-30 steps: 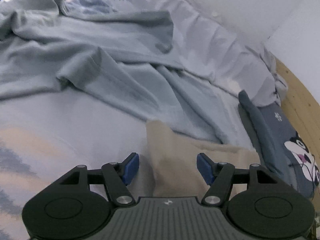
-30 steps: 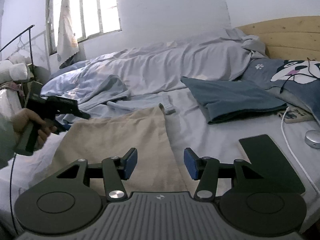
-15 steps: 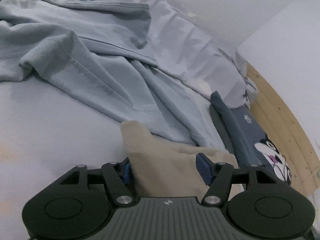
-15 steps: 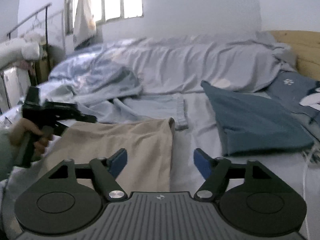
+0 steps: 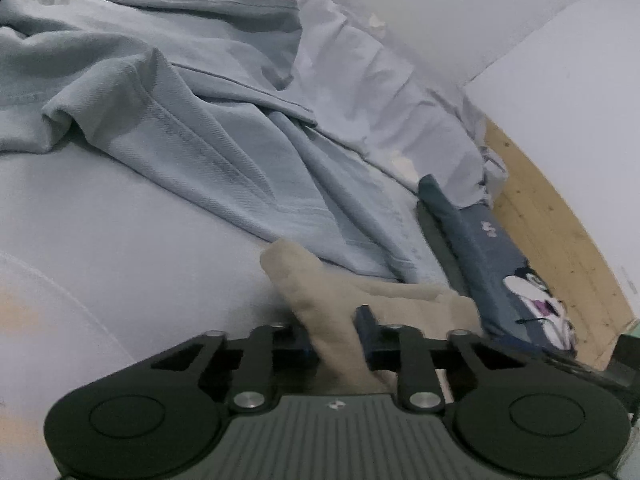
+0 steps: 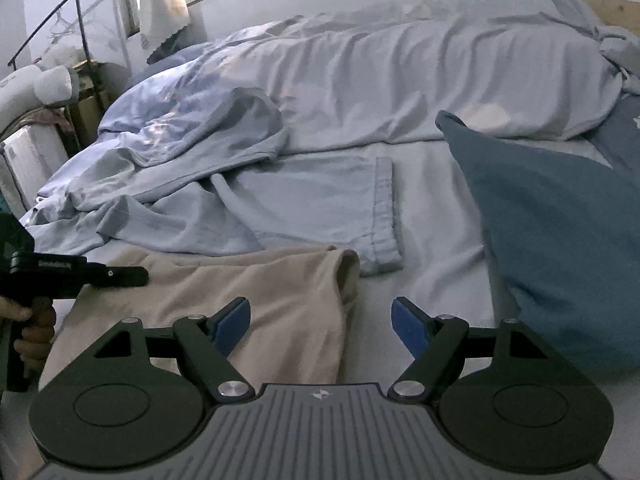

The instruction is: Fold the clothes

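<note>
A beige garment [image 6: 240,288] lies flat on the bed sheet [image 6: 440,240]. My left gripper [image 5: 336,332] holds its left corner, which bunches up between the jaws as they are closing; one blue pad [image 5: 366,320] presses into the cloth [image 5: 320,300]. In the right wrist view the left gripper [image 6: 138,276] comes in from the left edge, held by a hand [image 6: 36,320]. My right gripper [image 6: 320,326] stands open over the garment's right corner; the cloth's edge lies between its fingers, which do not touch it.
A crumpled light blue garment [image 6: 312,200] lies just beyond the beige one, also in the left wrist view [image 5: 224,152]. A dark blue cloth [image 6: 560,240] lies to the right. A pale duvet [image 6: 400,80] is heaped behind. A wooden headboard [image 5: 560,240] bounds the bed.
The left jaws have closed onto the beige garment's corner and the gripper sank slightly. The right gripper has swung toward the garment's right corner and its jaws stand wider than a second ago.
</note>
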Available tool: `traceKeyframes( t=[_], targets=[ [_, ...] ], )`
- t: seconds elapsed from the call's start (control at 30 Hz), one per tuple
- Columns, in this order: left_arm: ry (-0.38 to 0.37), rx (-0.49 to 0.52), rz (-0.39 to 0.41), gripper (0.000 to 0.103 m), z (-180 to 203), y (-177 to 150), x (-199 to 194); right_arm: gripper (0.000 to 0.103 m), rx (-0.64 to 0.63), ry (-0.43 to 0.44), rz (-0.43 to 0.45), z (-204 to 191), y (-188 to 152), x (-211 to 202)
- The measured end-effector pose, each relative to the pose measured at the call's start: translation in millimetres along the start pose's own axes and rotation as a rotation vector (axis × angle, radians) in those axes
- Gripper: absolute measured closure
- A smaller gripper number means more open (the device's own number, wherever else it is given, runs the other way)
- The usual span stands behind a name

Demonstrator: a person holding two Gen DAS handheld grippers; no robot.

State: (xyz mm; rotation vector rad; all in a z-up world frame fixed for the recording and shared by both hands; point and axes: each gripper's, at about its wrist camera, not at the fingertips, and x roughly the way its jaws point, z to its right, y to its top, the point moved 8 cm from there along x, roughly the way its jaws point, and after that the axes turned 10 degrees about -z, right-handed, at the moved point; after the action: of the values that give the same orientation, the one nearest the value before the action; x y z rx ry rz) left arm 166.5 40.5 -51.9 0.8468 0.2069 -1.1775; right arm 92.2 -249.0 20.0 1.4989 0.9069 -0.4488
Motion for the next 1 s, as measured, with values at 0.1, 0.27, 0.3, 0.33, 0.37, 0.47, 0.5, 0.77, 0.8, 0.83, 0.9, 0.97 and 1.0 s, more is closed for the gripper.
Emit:
traceKeyframes(
  t=[0.1,0.27,0.3,0.33,0.37,0.47,0.5,0.77,0.8,0.83,0.9,0.97,1.0],
  targets=[
    [-0.016,-0.061,0.035,0.095,-10,0,-3,0.024,0.001,0.013,-0.009,0,-2,6],
    [-0.053,-0.097,0.069,0.096,-21,-1,-4,0.024,-0.027,0.023,-0.056,-1,-2,23],
    [-0.059,-0.099,0.073,0.096,-23,-1,-4,0.024,-0.027,0.036,-0.065,0,-2,26],
    [-0.066,-0.101,0.076,0.096,-24,-1,-4,0.024,-0.021,0.052,-0.072,1,-1,30],
    [-0.073,-0.104,0.078,0.096,-25,-1,-4,0.024,-0.013,0.07,-0.08,2,0,33],
    [-0.081,-0.107,0.085,0.095,-27,0,-4,0.024,0.011,0.142,-0.117,8,4,43],
    [-0.084,-0.107,0.086,0.095,-27,-1,-4,0.024,0.014,0.159,-0.126,10,5,46],
    [-0.092,-0.095,0.093,0.095,-28,-1,-3,0.015,0.071,0.349,-0.139,29,14,70],
    [-0.091,-0.093,0.094,0.095,-28,-2,-4,0.009,0.057,0.375,-0.145,28,14,72],
    [-0.09,-0.092,0.095,0.095,-28,-3,-4,0.006,0.038,0.393,-0.145,26,14,73],
    [-0.093,-0.092,0.093,0.095,-28,-3,-5,0.003,0.006,0.414,-0.139,22,16,74],
    [-0.095,-0.092,0.092,0.095,-28,-3,-5,0.004,-0.02,0.415,-0.131,18,19,76],
    [-0.096,-0.092,0.092,0.095,-28,-3,-6,0.007,-0.031,0.413,-0.132,15,21,79]
  ],
)
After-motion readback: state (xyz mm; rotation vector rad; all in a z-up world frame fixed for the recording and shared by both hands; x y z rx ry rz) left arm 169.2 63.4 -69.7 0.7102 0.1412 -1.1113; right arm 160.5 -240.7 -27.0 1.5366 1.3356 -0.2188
